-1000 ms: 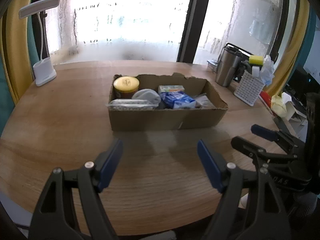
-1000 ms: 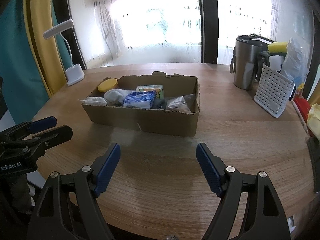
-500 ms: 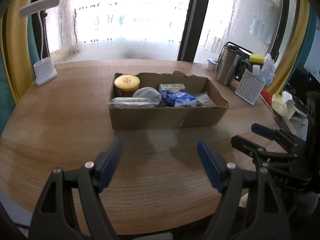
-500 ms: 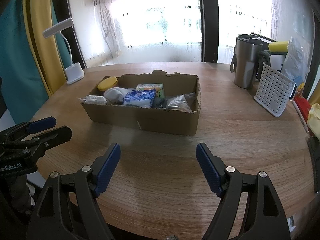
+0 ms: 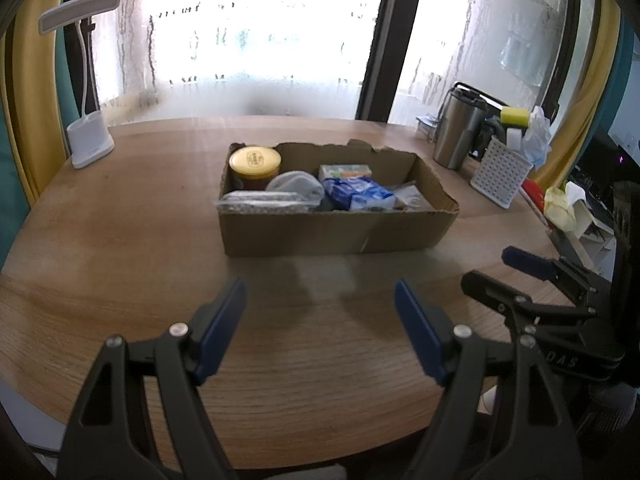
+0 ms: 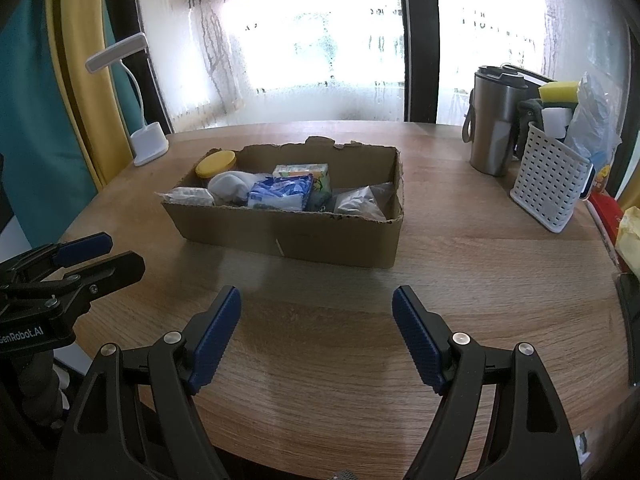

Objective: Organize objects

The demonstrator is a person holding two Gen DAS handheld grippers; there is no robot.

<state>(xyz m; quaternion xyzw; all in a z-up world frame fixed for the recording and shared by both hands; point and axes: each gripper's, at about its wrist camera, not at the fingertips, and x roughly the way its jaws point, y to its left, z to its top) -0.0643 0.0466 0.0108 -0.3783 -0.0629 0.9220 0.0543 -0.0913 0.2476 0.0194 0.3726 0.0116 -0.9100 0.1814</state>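
A shallow cardboard box sits mid-table. Inside are a yellow-lidded jar, a rolled white cloth, a blue packet, a green-and-orange carton and clear plastic bags. My left gripper hovers open over bare wood in front of the box, nothing between its blue pads. My right gripper is likewise open and empty, and shows at the right edge of the left wrist view. The left gripper appears at the left of the right wrist view.
A white desk lamp stands at the back left. At the back right are a steel mug and a white perforated basket with a sponge and bags. The round wooden table's edge runs close below my grippers.
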